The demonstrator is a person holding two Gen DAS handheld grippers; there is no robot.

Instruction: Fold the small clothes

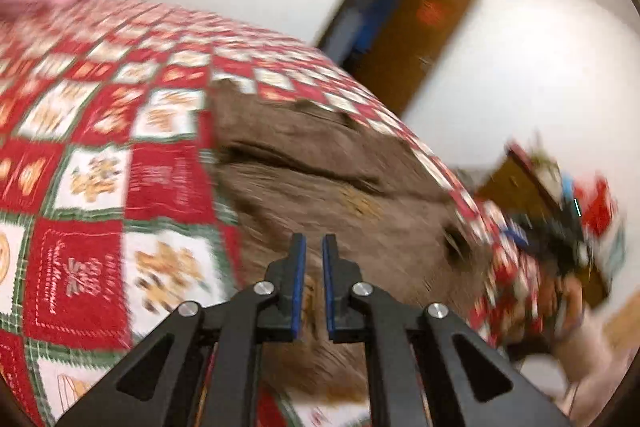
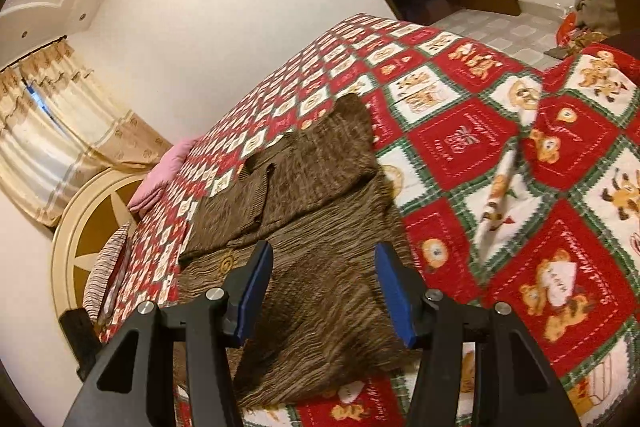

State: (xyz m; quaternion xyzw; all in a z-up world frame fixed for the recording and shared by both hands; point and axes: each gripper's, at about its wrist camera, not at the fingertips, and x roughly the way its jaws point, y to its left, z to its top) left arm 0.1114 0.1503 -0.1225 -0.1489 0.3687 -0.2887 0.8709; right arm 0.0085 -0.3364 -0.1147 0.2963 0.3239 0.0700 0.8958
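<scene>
Covering the bed, a red quilt (image 2: 472, 147) is carrying the brown garment (image 2: 320, 227), lying partly folded. Right gripper (image 2: 324, 291) is hovering wide open, empty; left gripper (image 1: 314, 283) is nearly closed, holding nothing. Next likely: gripping an edge, folding over.

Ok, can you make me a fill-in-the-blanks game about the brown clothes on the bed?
1. The brown knitted garment lies on a red, white and green ____ quilt.
2. The right hand-held gripper has its blue-padded fingers ____.
3. Near the headboard lies a folded ____ cloth.
4. The left hand-held gripper holds ____.

Missing words: checked; open; pink; nothing
</scene>
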